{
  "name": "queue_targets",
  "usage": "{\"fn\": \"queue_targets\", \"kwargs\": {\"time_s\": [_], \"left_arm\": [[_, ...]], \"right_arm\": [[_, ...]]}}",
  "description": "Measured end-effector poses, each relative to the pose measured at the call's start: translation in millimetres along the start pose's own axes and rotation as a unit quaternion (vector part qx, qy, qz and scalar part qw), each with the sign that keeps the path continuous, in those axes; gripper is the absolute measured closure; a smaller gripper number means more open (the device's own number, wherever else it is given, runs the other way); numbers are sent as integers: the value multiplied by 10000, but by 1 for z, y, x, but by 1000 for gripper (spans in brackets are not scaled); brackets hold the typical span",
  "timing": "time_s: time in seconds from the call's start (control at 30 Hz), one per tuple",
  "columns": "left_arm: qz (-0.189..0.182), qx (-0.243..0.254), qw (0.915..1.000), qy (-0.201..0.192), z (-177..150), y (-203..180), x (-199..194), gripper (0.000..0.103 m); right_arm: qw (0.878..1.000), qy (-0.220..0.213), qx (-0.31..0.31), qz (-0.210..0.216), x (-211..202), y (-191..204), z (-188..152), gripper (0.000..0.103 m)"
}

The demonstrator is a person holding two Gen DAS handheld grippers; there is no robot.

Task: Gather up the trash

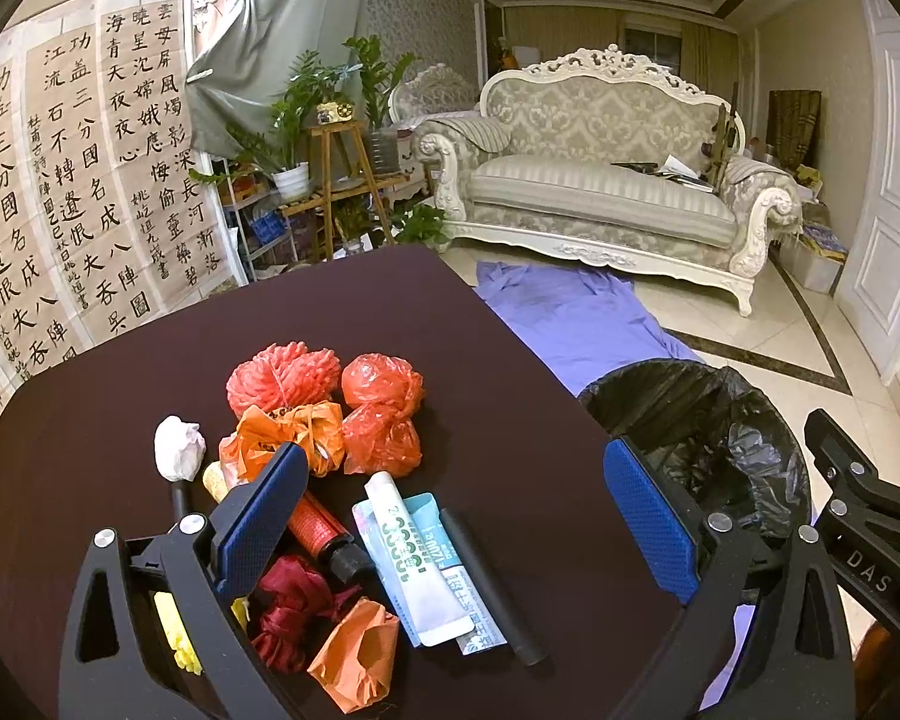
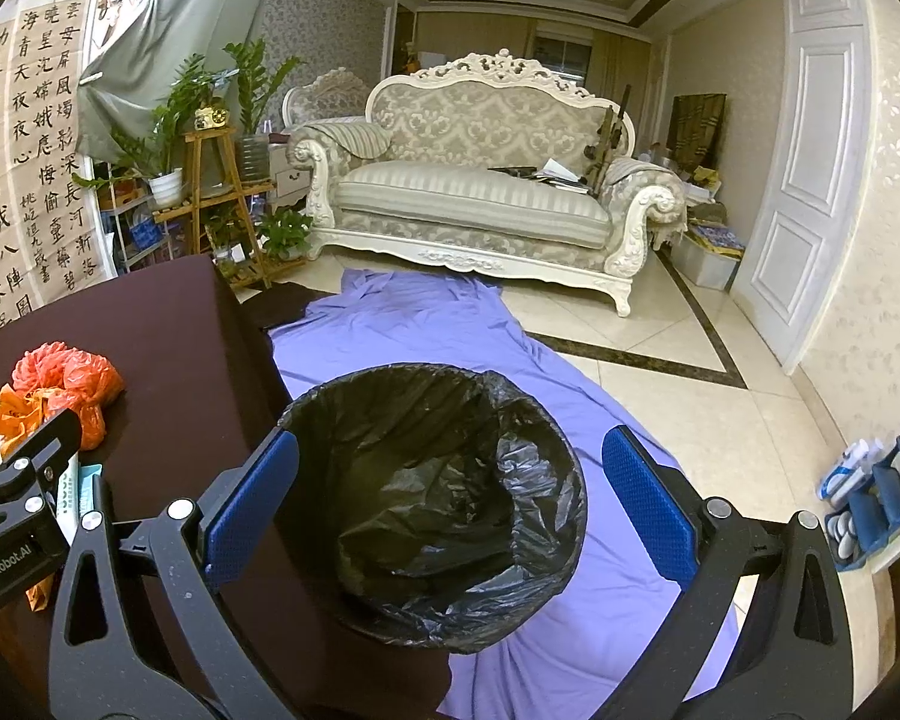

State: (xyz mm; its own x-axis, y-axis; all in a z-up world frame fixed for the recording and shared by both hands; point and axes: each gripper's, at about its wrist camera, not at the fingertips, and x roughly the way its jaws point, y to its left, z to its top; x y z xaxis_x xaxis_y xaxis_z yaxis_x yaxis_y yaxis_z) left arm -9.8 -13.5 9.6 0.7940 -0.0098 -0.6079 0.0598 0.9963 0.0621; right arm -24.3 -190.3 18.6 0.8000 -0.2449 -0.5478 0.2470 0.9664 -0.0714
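Left wrist view: you are holding the left tongs [image 1: 450,516] spread wide above the dark surface [image 1: 120,396], gripping nothing. The whole pile is sitting on the surface between and beyond the blue pads: a red mesh ball [image 1: 282,378], two knotted red plastic bags [image 1: 381,381], an orange bag [image 1: 282,435], a crumpled white tissue [image 1: 177,447], a red cylindrical tube with a black cap [image 1: 324,531], a white squeeze tube [image 1: 417,558] lying on flat packets, a black marker [image 1: 489,585] touching those packets, a dark red wrapper [image 1: 297,606], an orange paper scrap [image 1: 354,654] and something yellow [image 1: 177,636] half hidden behind the left finger. The bin [image 1: 696,438], lined with a black bag, is standing on the floor just beside the surface's right edge.

Right wrist view: you are hovering the right tongs [image 2: 450,498] over the bin [image 2: 432,498], fingers wide apart and carrying nothing. The liner is looking empty; no item is showing inside, though its folds are hiding the bottom. The bin is resting on a purple sheet [image 2: 426,324].

Judgement: collection is barely starting, if at all. Nothing is showing as binned, and every visible piece is waiting for pickup.
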Motion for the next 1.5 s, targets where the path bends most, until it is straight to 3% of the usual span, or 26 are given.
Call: {"fn": "queue_targets", "kwargs": {"time_s": [1.5], "left_arm": [[-19, 13, 10000, 70, -8, -14, 3, 7]], "right_arm": [[10000, 58, 25, -50, 8, -18, -10, 4]]}}
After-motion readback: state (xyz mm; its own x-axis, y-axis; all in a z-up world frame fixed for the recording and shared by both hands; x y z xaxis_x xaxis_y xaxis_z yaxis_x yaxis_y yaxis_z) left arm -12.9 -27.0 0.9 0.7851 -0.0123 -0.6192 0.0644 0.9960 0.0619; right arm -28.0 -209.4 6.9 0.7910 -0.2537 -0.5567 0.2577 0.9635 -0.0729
